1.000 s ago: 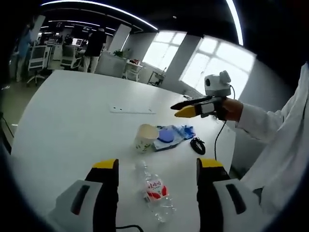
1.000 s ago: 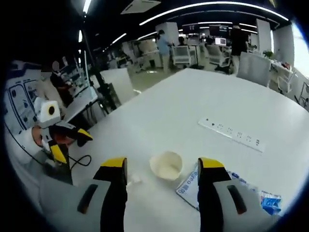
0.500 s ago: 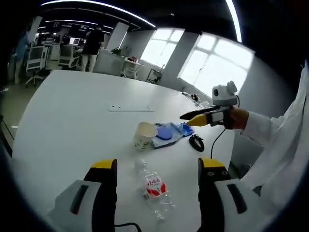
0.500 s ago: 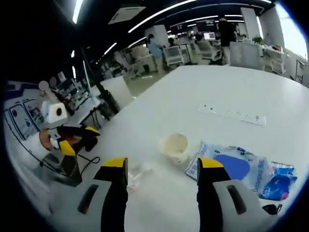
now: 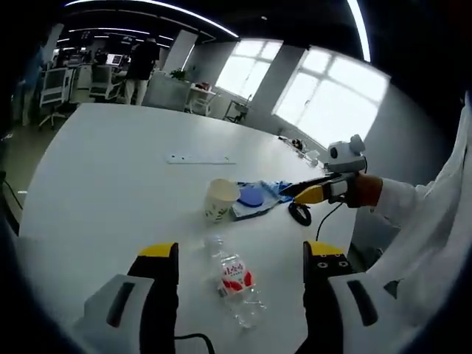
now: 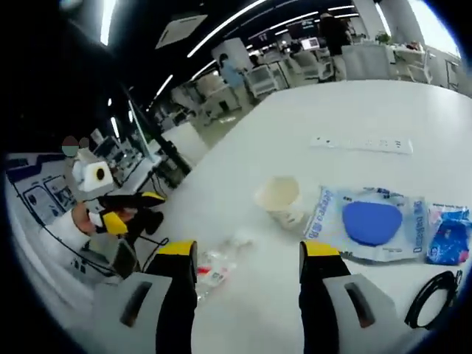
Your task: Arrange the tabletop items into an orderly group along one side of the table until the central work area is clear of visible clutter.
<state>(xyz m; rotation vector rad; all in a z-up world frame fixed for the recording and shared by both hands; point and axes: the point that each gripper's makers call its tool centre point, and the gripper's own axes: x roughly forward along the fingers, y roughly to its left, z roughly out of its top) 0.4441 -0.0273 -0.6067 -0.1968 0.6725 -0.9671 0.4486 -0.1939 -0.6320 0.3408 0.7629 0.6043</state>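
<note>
The yellow-tipped fingers (image 5: 161,254) of the left gripper (image 5: 240,254) stood wide apart with nothing between them, held above the near edge of the broad white table (image 5: 110,169). Just beyond them, in the left gripper view, a clear plastic water bottle with a red-and-white label (image 5: 234,284) lay on its side on the tabletop. In the right gripper view the right gripper (image 6: 240,247) likewise had its fingers (image 6: 318,251) spread with nothing held, and the same bottle (image 6: 214,264) lay on the table past its left finger. Farther out stood a cream paper cup (image 5: 221,200), upright, with a flat clear plastic package holding a round blue item (image 5: 252,199) lying just right of it, its near edge close against the cup. A smaller blue packet (image 6: 447,236) lay beyond that package's far right end, and a coiled black cable (image 5: 299,214) rested near the table's right edge. The right gripper (image 5: 299,193), seen from the left gripper view, hovered above the cable and the packets. Well beyond the cluster a long white power strip (image 5: 200,158) lay flat on the table. In the far background stood office chairs and people (image 5: 140,63).
</note>
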